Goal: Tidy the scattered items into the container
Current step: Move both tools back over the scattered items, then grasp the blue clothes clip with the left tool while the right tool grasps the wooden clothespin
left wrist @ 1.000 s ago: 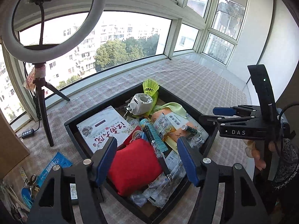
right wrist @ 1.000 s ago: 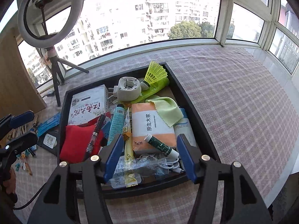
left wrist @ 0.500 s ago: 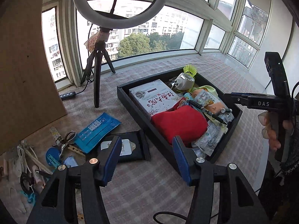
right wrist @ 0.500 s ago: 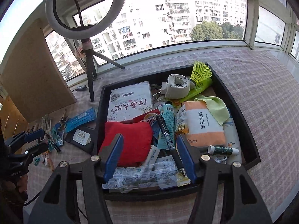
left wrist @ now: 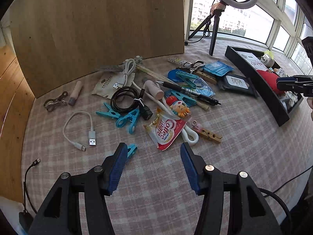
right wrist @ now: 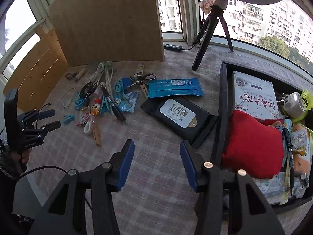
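You are holding the left gripper (left wrist: 152,153) low over the cloth (left wrist: 156,186) with its jaws spread and nothing between them, and that placing suits a pick from the clutter just beyond. The sachet (left wrist: 166,131) is lying nearest, a little right of the gap, with a blue clip (left wrist: 130,150) touching the left finger (left wrist: 117,166). The sachet's long axis is running from near-left to far-right, its cut corner pointing toward you (so you may need to turn the wrist to close across its short side, I judge). The pen (left wrist: 190,93) is lying farther off, tip pointing right toward the tray (left wrist: 260,90). You are keeping the right gripper (right wrist: 157,159) wide apart and empty too, near the tray's left wall (right wrist: 222,105), probably waiting there. The wipes pack (right wrist: 178,114) is lying just left of that wall, still outside, its long axis slanting from far-left to near-right.
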